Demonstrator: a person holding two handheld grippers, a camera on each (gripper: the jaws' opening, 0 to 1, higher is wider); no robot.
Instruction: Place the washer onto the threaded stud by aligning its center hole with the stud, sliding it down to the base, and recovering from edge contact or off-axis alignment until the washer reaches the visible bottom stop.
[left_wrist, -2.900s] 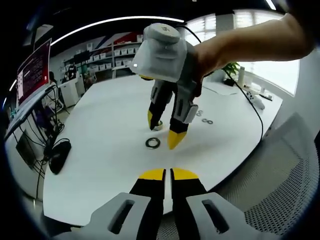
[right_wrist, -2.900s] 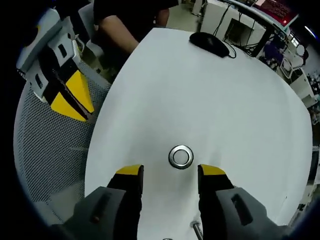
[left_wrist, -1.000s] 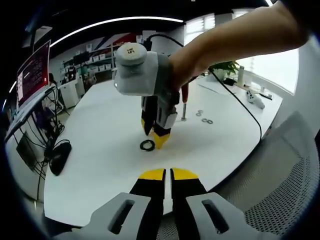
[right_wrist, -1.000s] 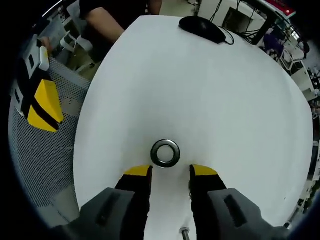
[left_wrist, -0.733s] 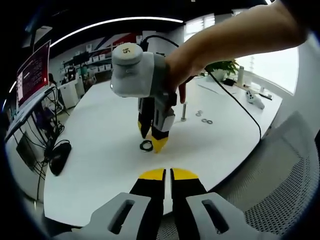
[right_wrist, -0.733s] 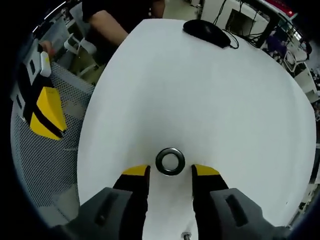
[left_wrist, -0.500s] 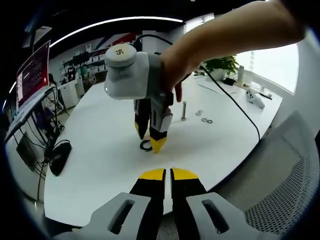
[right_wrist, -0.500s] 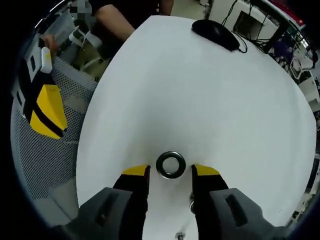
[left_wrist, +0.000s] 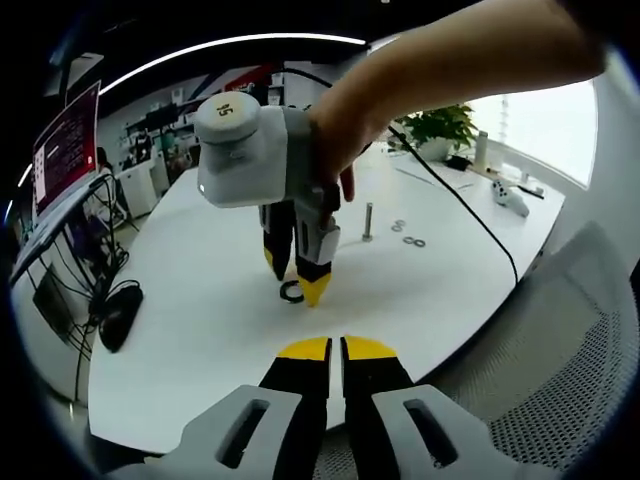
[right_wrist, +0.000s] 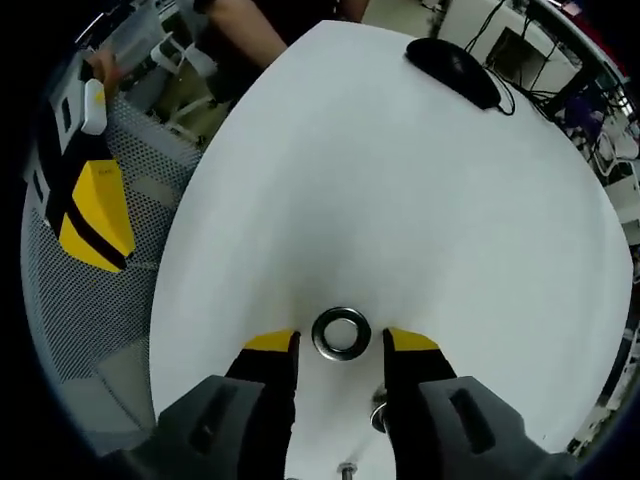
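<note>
A steel washer (right_wrist: 341, 333) lies flat on the white table (right_wrist: 400, 180). My right gripper (right_wrist: 340, 342) is open, its yellow fingertips (right_wrist: 270, 342) straddling the washer with a small gap on each side. In the left gripper view a hand holds that right gripper (left_wrist: 292, 277) tips-down over the washer (left_wrist: 291, 291). The threaded stud (left_wrist: 367, 222) stands upright behind it and to the right, bare. My left gripper (left_wrist: 335, 348) is shut on nothing, hovering off the table's near edge; it also appears as the yellow-tipped left gripper (right_wrist: 90, 215) over the chair.
Two spare washers (left_wrist: 408, 235) lie right of the stud. A black mouse (left_wrist: 118, 312) with its cable sits at the table's left edge, the same mouse (right_wrist: 455, 60) at the far end in the right gripper view. A grey mesh chair (right_wrist: 100, 300) borders the table.
The right gripper has narrowed and come down, so the washer now lies between its tips rather than ahead of them. The left gripper has stayed still.
</note>
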